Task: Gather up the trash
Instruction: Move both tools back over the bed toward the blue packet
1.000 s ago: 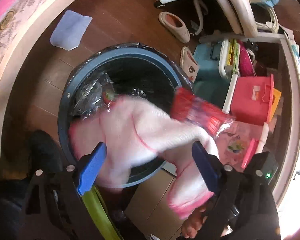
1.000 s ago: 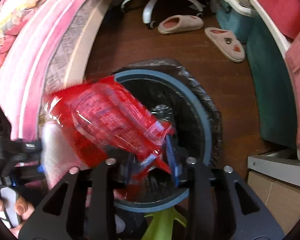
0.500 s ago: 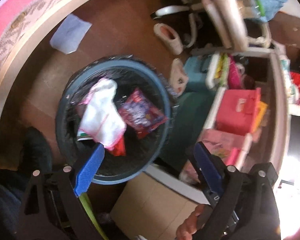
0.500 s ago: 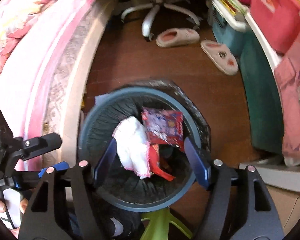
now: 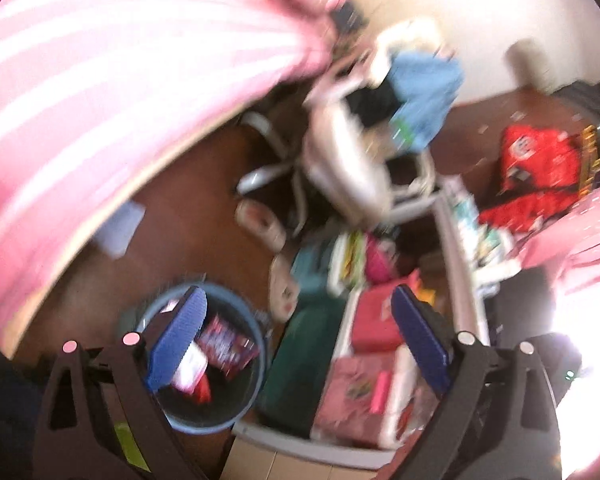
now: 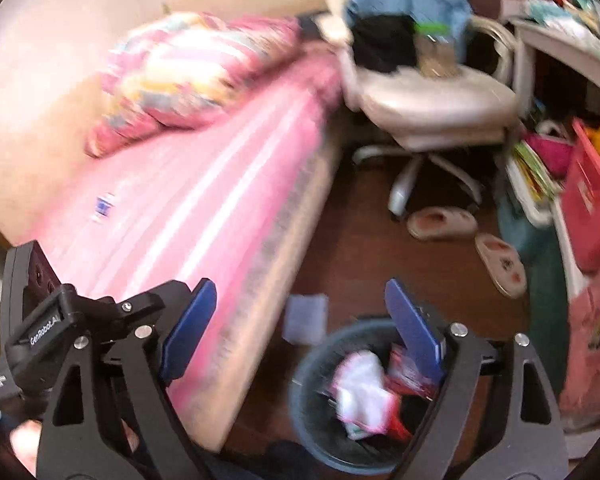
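Right wrist view showed the right gripper [image 6: 296, 320] spread wide and holding nothing; the blue trash bin [image 6: 320, 412] sat low in the frame, under its right finger, with a white wrapper [image 6: 360, 388] and a red snack bag [image 6: 410, 376] inside; a small pale blue paper [image 6: 305, 318] lay flat on the brown floor [image 6: 364, 256], in the middle of the frame between the fingers, just above the bin, so this hand looked nearer; the left gripper [image 5: 298, 336] was spread too, empty, with the paper far up at the left.
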Demonstrator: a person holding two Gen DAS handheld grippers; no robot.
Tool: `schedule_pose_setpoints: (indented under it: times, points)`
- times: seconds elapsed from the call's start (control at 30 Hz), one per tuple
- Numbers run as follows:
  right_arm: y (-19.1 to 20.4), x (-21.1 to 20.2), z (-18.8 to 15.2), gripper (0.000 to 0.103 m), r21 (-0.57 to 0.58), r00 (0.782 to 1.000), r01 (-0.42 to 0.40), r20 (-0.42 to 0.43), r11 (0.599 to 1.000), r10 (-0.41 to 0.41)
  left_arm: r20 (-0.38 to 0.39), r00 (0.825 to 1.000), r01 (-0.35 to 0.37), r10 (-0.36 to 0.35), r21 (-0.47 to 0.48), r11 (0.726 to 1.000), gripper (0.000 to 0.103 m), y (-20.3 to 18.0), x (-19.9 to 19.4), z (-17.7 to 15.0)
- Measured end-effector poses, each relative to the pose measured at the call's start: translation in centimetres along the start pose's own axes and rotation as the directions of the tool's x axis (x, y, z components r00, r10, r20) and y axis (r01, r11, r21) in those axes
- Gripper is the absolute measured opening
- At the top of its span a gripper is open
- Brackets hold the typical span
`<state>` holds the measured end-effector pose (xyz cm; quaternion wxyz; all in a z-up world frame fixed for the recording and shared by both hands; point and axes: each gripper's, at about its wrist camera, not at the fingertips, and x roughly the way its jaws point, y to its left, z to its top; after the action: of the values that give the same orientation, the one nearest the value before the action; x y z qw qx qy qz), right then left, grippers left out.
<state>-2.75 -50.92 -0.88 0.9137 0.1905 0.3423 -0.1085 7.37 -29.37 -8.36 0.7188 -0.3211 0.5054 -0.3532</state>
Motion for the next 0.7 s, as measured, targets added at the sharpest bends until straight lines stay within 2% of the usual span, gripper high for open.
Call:
schedule_pose_setpoints:
  times: [0.07, 0.17, 0.27, 0.33, 0.47, 0.57, 0.7]
  points:
    - [2.5, -0.8, 1.3, 0.087, -0.033, 0.998, -0.049, 0.037, 0.998, 0.05, 0.08, 0.996, 0.037, -0.038, 0.017, 0.999, 0.093, -0.4, -3.6, 1.2]
    - [6.7, -1.2, 2.4, 0.088, -0.089, 0.991, -0.108, 0.073, 0.99, 0.115, 0.19, 0.98, 0.058, -0.064, 0.038, 0.998, 0.095, -0.6, -8.5, 3.2]
    - [10.7, -0.5, 3.4, 0.089, -0.108, 0.981, -0.172, 0.072, 0.979, 0.18, 0.261, 0.964, 0.045, -0.053, 0.035, 0.998, 0.096, 0.0, -11.7, 5.2]
    - [13.3, 0.9, 4.1, 0.089, -0.116, 0.976, -0.203, 0.051, 0.972, 0.21, 0.305, 0.952, -0.004, -0.007, 0.036, 0.999, 0.096, 0.7, -13.6, 6.5]
    - [17.8, 4.0, 5.5, 0.09, -0.123, 0.972, -0.23, 0.013, 0.965, 0.234, 0.386, 0.918, -0.125, 0.087, 0.074, 0.989, 0.096, 3.5, -17.3, 9.0]
    - [20.7, 6.4, 5.7, 0.09, -0.134, 0.971, -0.236, 0.01, 0.962, 0.24, 0.42, 0.894, -0.218, 0.155, 0.105, 0.97, 0.096, 6.2, -18.6, 11.1]
    - [24.7, 12.1, 5.3, 0.09, -0.19, 0.977, -0.203, 0.027, 0.96, 0.212, 0.451, 0.859, -0.335, 0.242, 0.138, 0.932, 0.096, 9.9, -19.4, 14.5]
